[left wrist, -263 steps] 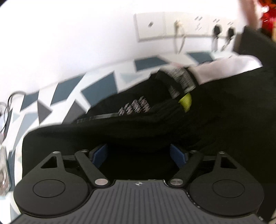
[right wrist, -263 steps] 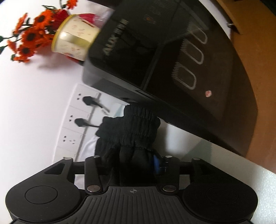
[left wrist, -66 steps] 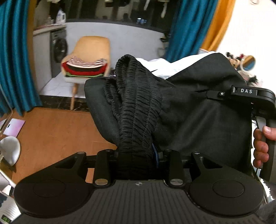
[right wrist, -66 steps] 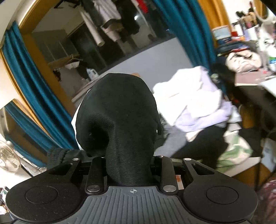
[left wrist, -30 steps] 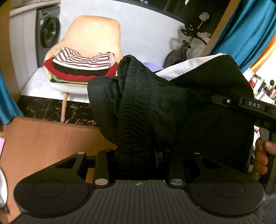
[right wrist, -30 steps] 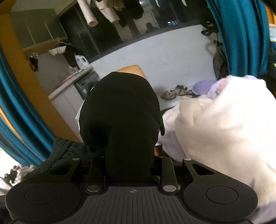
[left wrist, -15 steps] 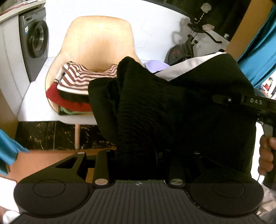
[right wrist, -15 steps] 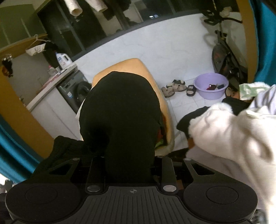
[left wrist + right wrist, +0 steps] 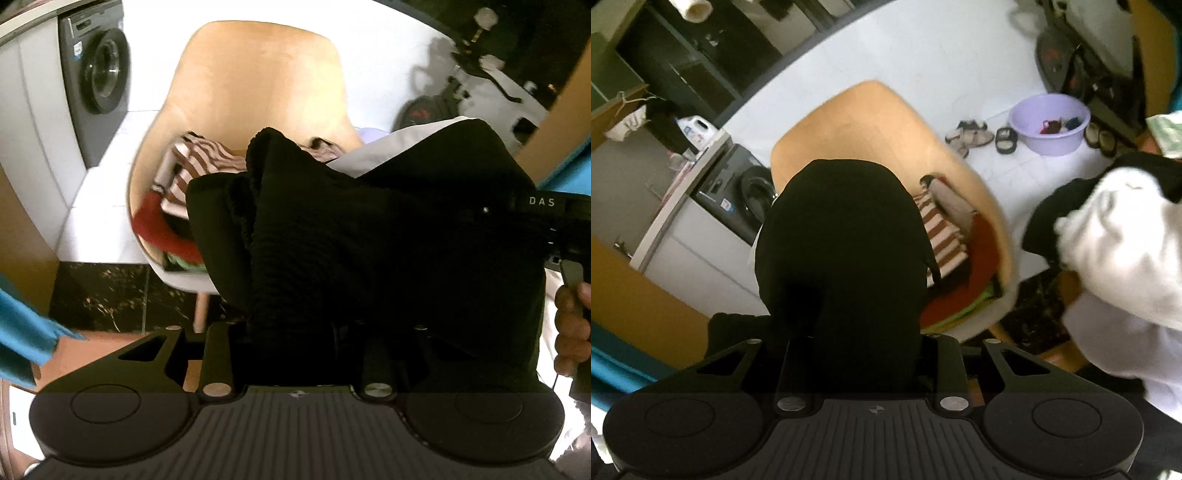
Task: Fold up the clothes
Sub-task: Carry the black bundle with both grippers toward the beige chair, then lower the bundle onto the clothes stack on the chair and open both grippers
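Note:
A folded black garment point(image 9: 369, 236) with a ribbed waistband and a white stripe hangs between both grippers in the air. My left gripper point(image 9: 295, 332) is shut on the bunched waistband end; its fingertips are buried in the cloth. My right gripper point(image 9: 853, 332) is shut on the other end of the black garment point(image 9: 842, 240), which bulges up over its jaws. In the left wrist view the right tool, marked DAS point(image 9: 554, 218), shows at the right with a hand on its handle. Just beyond and below stands a tan chair point(image 9: 258, 85) bearing a stack of folded clothes point(image 9: 173, 206), striped on top.
A washing machine point(image 9: 96, 81) stands left of the tan chair point(image 9: 871, 122). A lilac basin point(image 9: 1049, 125) and sandals point(image 9: 967, 136) lie on the white floor. A heap of white and black clothes point(image 9: 1115, 243) is at the right. A bicycle point(image 9: 480, 85) leans far right.
Both grippers have carried the black garment closer to the chair, which now looms larger and lower in both views. The white heap slid to the right. The grips are unchanged.

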`<state>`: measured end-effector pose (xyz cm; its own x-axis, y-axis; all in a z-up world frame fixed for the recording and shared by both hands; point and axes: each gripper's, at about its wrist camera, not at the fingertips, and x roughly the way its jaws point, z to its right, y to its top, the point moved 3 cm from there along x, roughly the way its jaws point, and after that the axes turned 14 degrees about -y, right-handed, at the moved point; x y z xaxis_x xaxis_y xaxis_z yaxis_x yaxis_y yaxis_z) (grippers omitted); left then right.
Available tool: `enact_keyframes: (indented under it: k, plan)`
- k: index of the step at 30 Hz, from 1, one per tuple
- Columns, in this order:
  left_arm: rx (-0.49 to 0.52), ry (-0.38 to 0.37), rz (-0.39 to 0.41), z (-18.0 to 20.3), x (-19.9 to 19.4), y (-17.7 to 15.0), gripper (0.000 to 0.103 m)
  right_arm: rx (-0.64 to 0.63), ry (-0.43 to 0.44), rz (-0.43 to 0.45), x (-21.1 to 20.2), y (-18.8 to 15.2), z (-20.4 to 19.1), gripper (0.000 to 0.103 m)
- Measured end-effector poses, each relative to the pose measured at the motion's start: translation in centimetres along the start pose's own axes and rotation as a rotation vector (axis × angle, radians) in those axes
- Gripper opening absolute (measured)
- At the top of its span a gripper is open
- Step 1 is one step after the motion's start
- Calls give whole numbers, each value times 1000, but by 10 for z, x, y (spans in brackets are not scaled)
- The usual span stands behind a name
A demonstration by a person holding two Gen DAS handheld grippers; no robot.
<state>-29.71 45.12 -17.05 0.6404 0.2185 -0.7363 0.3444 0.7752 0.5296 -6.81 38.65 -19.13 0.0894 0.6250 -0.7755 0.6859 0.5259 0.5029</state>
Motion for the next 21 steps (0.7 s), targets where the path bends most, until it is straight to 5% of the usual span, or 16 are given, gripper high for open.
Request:
enact_keyframes:
  k: [6,14,21]
  plan:
    - [7,76,6,-51,69,90,33,-50,52,-14,93,75,-30,25]
    - [-31,139,-111,-130,185,221,33,-153,25,-52,251,183,-64,25]
    - [-92,201,-293,-226,294,228,45,-360,-79,-70,402,207,-91,27]
